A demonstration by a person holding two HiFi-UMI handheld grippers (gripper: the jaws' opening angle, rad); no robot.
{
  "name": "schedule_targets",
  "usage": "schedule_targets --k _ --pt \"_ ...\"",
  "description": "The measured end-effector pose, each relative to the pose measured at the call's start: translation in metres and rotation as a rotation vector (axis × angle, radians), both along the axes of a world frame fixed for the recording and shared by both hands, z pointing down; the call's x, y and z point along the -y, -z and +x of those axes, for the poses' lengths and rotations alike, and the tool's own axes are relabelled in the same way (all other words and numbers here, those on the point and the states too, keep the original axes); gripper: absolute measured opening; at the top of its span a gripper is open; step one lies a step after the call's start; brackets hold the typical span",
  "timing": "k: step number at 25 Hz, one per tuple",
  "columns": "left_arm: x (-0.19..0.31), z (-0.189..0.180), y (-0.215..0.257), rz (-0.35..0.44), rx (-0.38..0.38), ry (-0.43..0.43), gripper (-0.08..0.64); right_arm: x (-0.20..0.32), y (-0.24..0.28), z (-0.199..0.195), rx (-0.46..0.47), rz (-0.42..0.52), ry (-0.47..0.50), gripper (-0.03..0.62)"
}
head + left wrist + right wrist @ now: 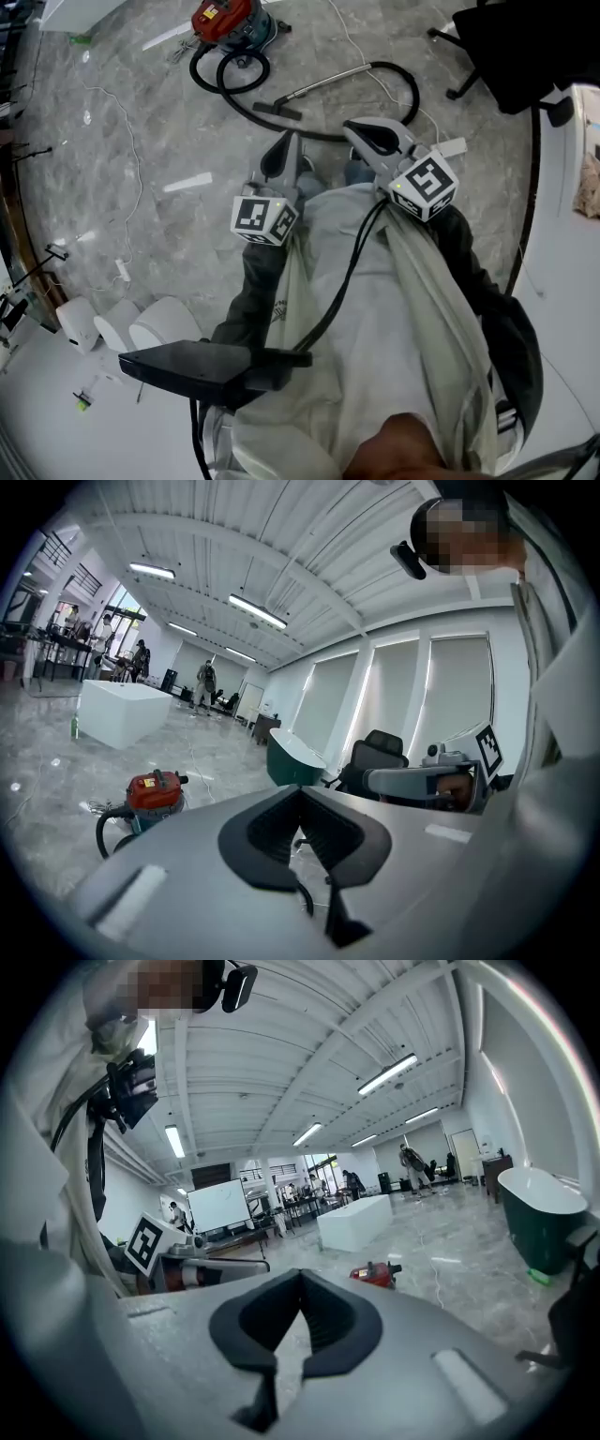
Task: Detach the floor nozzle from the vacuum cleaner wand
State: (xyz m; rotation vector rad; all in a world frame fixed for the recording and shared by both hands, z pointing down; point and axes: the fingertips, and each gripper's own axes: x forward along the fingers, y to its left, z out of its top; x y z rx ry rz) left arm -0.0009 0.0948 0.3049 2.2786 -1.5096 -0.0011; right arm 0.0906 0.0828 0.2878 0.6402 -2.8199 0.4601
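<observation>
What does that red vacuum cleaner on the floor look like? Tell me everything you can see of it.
The red canister vacuum cleaner sits on the grey marble-look floor ahead of the person. Its body looks like red plastic over a teal base, with a yellow label on top. A black hose coils beside it and sweeps round to a silver metal wand, which ends in a flat black floor nozzle, seemingly still attached. Only the floor touches it.

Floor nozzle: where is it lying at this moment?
In the head view the floor nozzle lies on the floor at top centre, at the left end of the wand, below-right of the red vacuum cleaner.
</observation>
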Motion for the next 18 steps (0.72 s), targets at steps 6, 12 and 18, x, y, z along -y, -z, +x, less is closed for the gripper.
schedule_targets --k 6,12,18 --pt "0.0 -0.005 -0.008 -0.034 -0.012 0.026 -0.006 0.001 -0.003 -0.001 -0.023 -0.006 0.01 0.0" --pt "-0.011 -0.008 -0.023 -0.083 -0.015 0.085 -0.005 0.003 -0.017 0.009 -0.041 -0.016 -0.016 0.0" --pt "-0.024 -0.012 -0.037 -0.134 0.011 0.188 -0.005 0.0 -0.038 0.014 -0.131 0.049 0.101 0.001"
